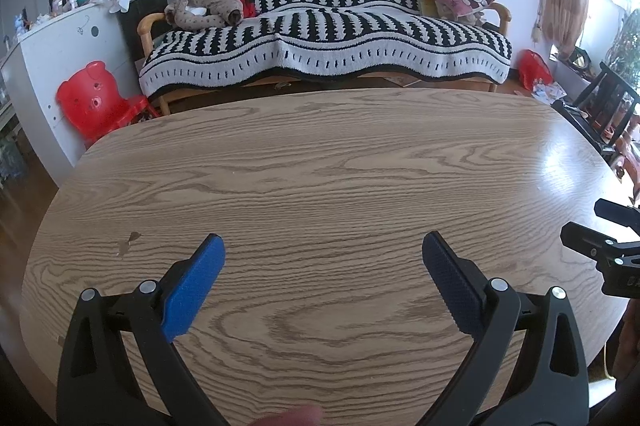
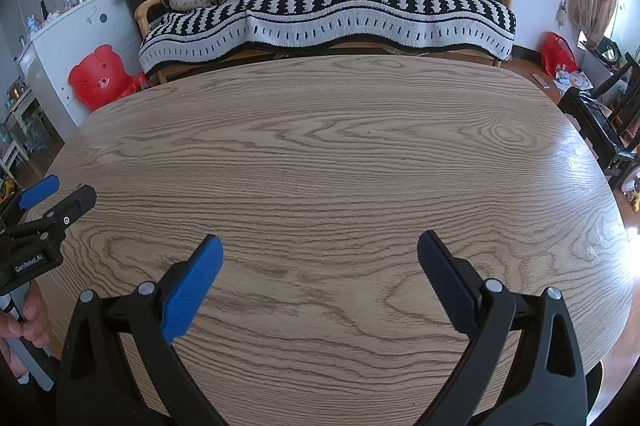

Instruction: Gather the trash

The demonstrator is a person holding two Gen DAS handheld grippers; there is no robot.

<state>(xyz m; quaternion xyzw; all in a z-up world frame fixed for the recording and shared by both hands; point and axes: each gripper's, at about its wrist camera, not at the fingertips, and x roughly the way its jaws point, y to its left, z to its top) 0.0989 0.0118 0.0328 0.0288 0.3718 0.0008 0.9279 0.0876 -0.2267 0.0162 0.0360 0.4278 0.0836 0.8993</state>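
My left gripper (image 1: 323,246) is open and empty, its blue pads spread wide above the wooden table (image 1: 320,162). My right gripper (image 2: 320,246) is also open and empty above the same table (image 2: 320,146). No trash shows on the tabletop in either view. The right gripper's black frame shows at the right edge of the left wrist view (image 1: 608,246). The left gripper shows at the left edge of the right wrist view (image 2: 44,210), held by a hand.
Beyond the table's far edge stands a sofa (image 1: 324,38) under a black-and-white blanket, with clothes and cushions on it. A red bear-shaped child's chair (image 1: 96,102) stands at the left by a white cabinet (image 1: 56,46). A red bag (image 1: 534,66) and dark chairs stand at the right.
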